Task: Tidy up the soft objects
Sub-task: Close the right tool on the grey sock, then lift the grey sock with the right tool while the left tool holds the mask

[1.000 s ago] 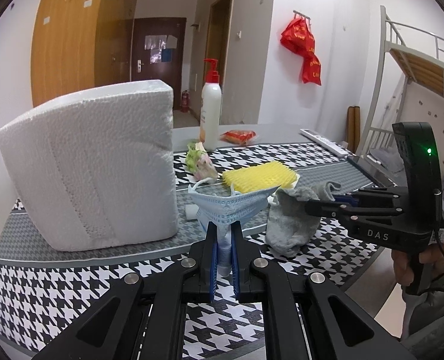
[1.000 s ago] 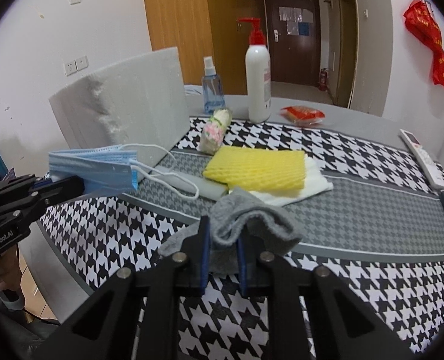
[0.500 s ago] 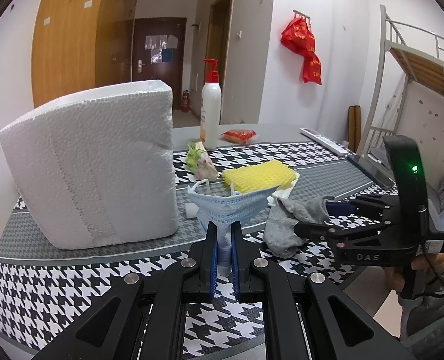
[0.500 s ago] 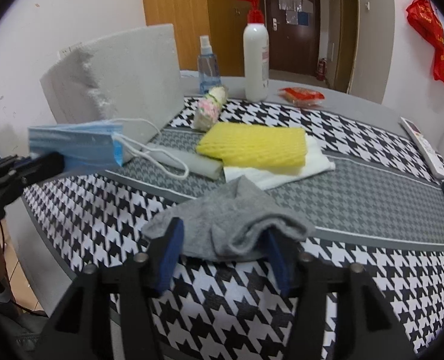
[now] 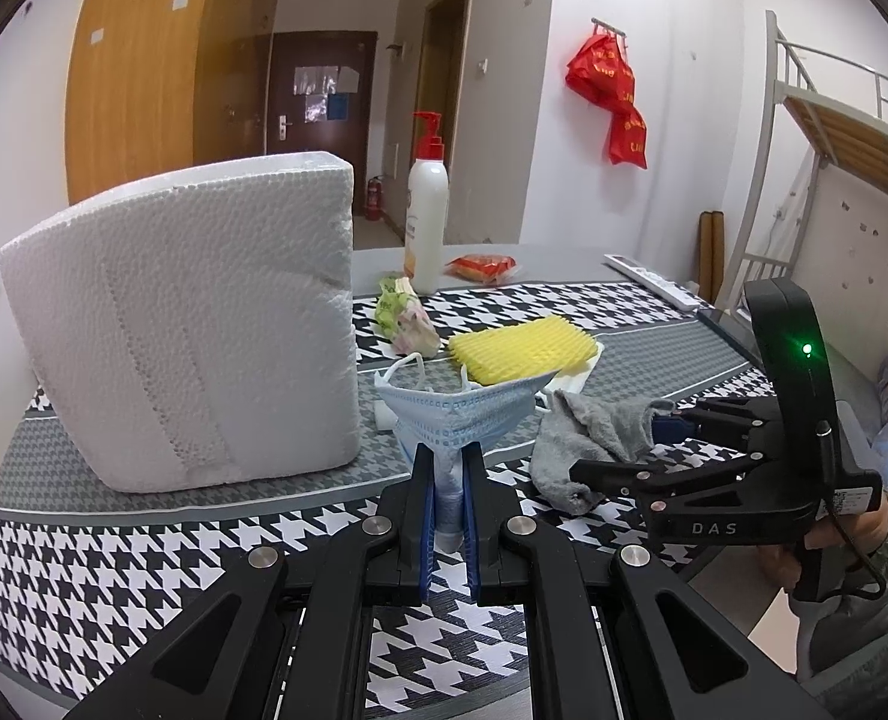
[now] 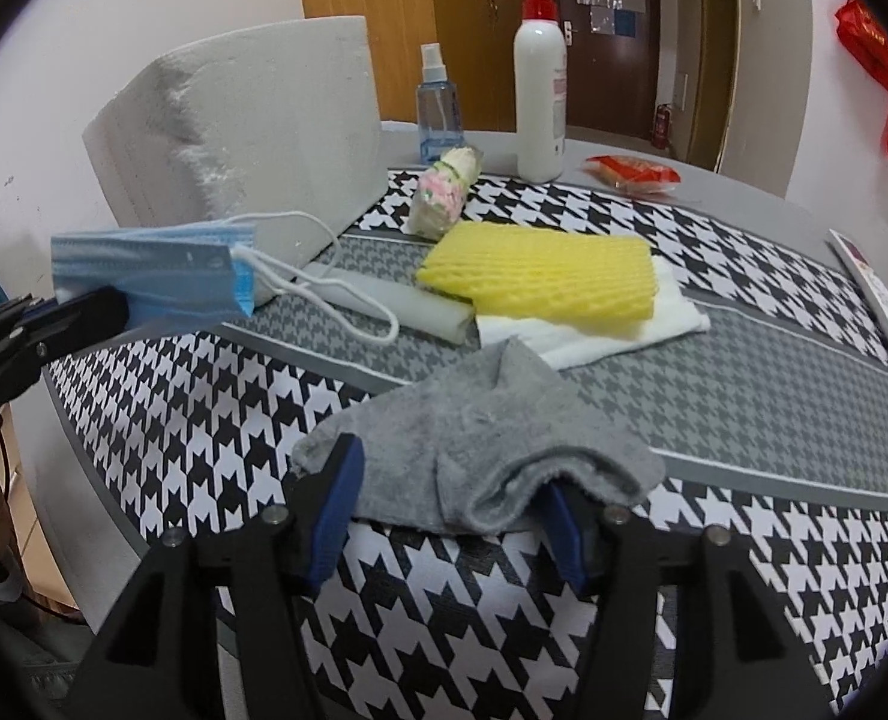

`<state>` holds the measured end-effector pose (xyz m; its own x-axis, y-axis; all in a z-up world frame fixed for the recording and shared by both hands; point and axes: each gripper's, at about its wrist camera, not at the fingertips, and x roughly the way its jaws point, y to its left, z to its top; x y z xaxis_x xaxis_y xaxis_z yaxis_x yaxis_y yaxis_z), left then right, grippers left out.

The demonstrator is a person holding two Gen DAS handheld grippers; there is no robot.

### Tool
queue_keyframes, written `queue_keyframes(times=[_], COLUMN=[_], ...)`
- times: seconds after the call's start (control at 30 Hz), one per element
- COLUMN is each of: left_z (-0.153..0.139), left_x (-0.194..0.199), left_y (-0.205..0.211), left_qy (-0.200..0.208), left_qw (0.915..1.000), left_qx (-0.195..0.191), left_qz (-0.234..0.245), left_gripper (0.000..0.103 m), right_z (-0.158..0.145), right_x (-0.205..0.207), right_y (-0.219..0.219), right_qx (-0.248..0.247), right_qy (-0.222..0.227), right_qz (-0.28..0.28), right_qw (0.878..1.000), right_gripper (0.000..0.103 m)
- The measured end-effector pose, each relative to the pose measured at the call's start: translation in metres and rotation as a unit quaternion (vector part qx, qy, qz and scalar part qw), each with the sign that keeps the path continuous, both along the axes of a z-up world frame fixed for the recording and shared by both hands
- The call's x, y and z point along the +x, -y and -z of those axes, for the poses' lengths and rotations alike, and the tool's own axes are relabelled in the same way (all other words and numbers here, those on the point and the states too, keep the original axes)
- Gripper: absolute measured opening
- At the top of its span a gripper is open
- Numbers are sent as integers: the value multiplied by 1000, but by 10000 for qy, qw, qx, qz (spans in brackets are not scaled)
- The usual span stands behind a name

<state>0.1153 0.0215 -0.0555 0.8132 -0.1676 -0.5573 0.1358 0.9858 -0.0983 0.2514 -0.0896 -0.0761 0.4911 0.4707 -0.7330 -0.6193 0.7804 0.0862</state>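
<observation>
Pinching a blue face mask [image 5: 457,414] between its closed fingers, the left gripper [image 5: 449,501] held the mask up above the near edge of a table covered by a black-and-white houndstooth cloth [image 5: 114,564]. The mask's white ear loops [image 6: 324,276] drooped onto the cloth. The right gripper [image 6: 453,519] had just opened its jaws; they stood apart on either side of a grey sock [image 6: 474,450], which lay crumpled on the cloth between them, one edge draped over the right-hand blue pad [image 6: 564,540]. Just beyond the sock, a yellow sponge [image 6: 540,273] rested on a folded white cloth [image 6: 594,330], with a pale tube [image 6: 396,300] beside it. A large white foam block [image 5: 186,330] stood upright to the left. Farther back were a small floral bundle [image 6: 447,192], a clear spray bottle [image 6: 438,108], a white pump bottle with a red top [image 6: 540,72] and a red packet [image 6: 633,171]. A red bag [image 5: 615,99] hung on the wall.
</observation>
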Motion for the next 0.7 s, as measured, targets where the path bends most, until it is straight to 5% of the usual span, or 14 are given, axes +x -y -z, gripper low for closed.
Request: queue_keyframes(times=[0.23, 0.7], left_z=[-1, -20], left_x=[1, -2], left_y=[2, 9], left_qy=[-8, 286], left_qw=[10000, 9994], left_qx=[11, 79], left_qz=[22, 154], left_gripper=[8, 8], right_z=[0, -32], right_x=[-3, -19], right_y=[-4, 18], right_qx=[99, 492], right_qy=[-74, 426], right_qz=[-257, -67], right_qw=[9996, 9979], right_gripper=[17, 16])
